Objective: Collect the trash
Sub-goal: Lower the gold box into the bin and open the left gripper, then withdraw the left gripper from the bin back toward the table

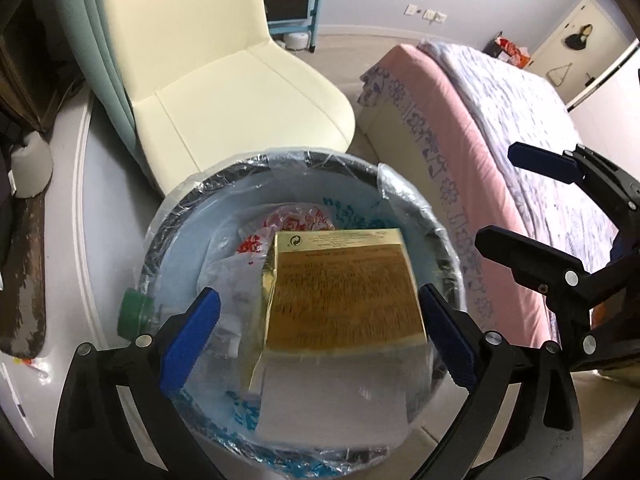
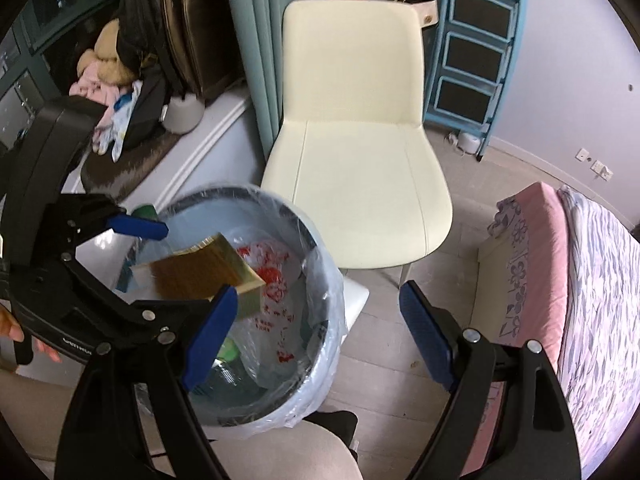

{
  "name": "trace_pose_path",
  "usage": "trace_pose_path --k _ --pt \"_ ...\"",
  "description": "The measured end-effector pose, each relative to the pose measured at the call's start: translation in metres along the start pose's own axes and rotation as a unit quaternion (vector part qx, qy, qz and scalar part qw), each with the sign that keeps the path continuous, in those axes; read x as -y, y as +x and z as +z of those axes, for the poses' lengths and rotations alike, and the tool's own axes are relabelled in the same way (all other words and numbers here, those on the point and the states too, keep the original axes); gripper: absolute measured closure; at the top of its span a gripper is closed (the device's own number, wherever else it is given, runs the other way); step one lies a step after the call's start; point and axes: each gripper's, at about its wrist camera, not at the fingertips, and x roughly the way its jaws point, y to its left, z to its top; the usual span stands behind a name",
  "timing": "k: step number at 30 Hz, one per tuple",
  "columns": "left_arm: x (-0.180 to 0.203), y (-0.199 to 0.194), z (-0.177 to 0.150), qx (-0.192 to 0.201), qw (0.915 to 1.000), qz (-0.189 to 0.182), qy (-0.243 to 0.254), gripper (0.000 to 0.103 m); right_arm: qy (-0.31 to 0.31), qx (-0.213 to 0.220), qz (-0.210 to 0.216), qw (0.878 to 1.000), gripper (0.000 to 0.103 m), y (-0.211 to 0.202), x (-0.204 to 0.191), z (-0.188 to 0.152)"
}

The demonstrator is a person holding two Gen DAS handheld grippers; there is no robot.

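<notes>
Left tongs are standing spread, pads clear of the gold box tilting over the lined trash bin. Right tongs are hanging spread and empty over the bin's rim, open floor between bin and bed.

The mouth of the lined trash bin is largely blocked by a gold box, blurred, between the spread blue pads of the left gripper. Free room is left at 11 o'clock, over a crumpled red-printed bag. The bin is hemmed by a cream chair at 12 and a bed at 3. Bare floor is seen under the open right gripper.
</notes>
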Motion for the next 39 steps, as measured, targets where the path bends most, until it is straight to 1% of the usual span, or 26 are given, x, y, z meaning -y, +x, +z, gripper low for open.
trace_pose_path --k 4,6,7,8,10,13,18,23,27,32,35,39 --pt "0.002 -0.012 -0.004 0.012 0.9999 -0.002 0.011 0.007 0.016 0.016 -0.006 1.0 0.023 -0.01 -0.005 -0.002" --pt "0.0 -0.013 -0.008 0.01 0.9998 -0.008 0.012 0.006 0.021 0.022 -0.014 0.999 0.023 -0.014 -0.01 -0.006" --pt "-0.001 -0.013 -0.011 0.005 0.9999 -0.012 0.011 0.006 0.022 0.022 -0.017 0.999 0.017 -0.016 -0.012 -0.008" --pt "-0.002 -0.014 -0.015 0.003 0.9999 -0.013 0.01 0.006 0.023 0.022 -0.019 0.999 0.015 -0.017 -0.015 -0.01" --pt "-0.001 -0.017 -0.021 0.003 0.9998 -0.014 0.014 0.006 0.026 0.022 -0.018 0.999 0.015 -0.019 -0.021 -0.014" --pt "-0.001 -0.022 -0.031 0.003 0.9997 -0.008 0.023 0.006 0.032 0.02 -0.015 0.999 0.015 -0.022 -0.029 -0.02" --pt "-0.006 -0.033 -0.048 0.007 0.9997 -0.002 0.023 0.006 0.041 0.021 -0.014 0.999 0.015 -0.027 -0.042 -0.03" --pt "-0.014 -0.047 -0.069 0.011 0.9996 0.014 0.021 0.006 0.043 0.023 -0.005 0.999 0.015 -0.029 -0.059 -0.04" --pt "-0.03 -0.059 -0.09 0.014 0.9997 0.02 0.004 0.006 0.033 0.024 0.006 0.999 0.015 -0.031 -0.081 -0.045" --pt "-0.056 -0.078 -0.13 0.014 0.9992 0.03 -0.024 0.006 0.01 0.022 0.022 0.999 0.015 -0.03 -0.113 -0.049" --pt "-0.071 -0.086 -0.157 0.013 0.9983 0.04 -0.042 0.006 -0.011 0.016 0.035 0.999 0.015 -0.027 -0.137 -0.05" --pt "-0.094 -0.093 -0.194 0.005 0.9959 0.047 -0.077 0.006 -0.052 0.005 0.053 0.997 0.015 -0.022 -0.175 -0.053"
